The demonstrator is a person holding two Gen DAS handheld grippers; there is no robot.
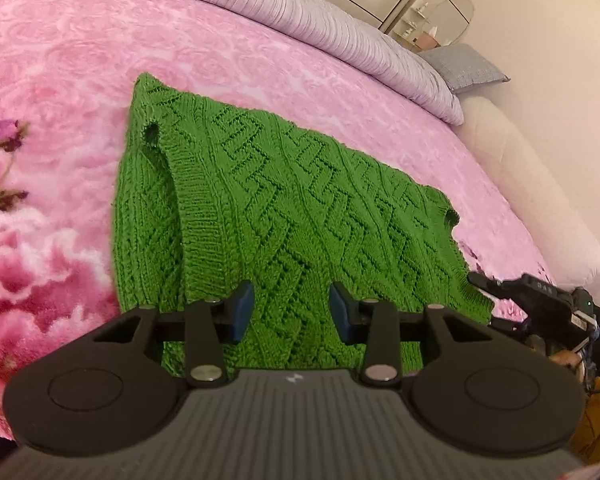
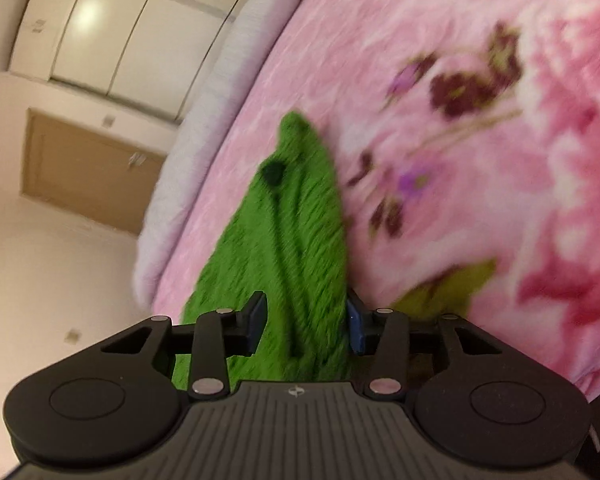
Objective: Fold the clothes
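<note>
Left wrist view: knitted garment lies flat on the blanket that covers the bed. Left gripper sits over the garment's near edge, fingers apart with knit between them. Right gripper is at the garment's right corner. Rolled duvet lies behind the garment along the blanket's far side; pillow at its right end. Right wrist view: garment runs forward between the gripper's fingers; cupboards far left.

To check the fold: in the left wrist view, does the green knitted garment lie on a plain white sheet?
No, the green knitted garment lies on a pink floral blanket.
</note>
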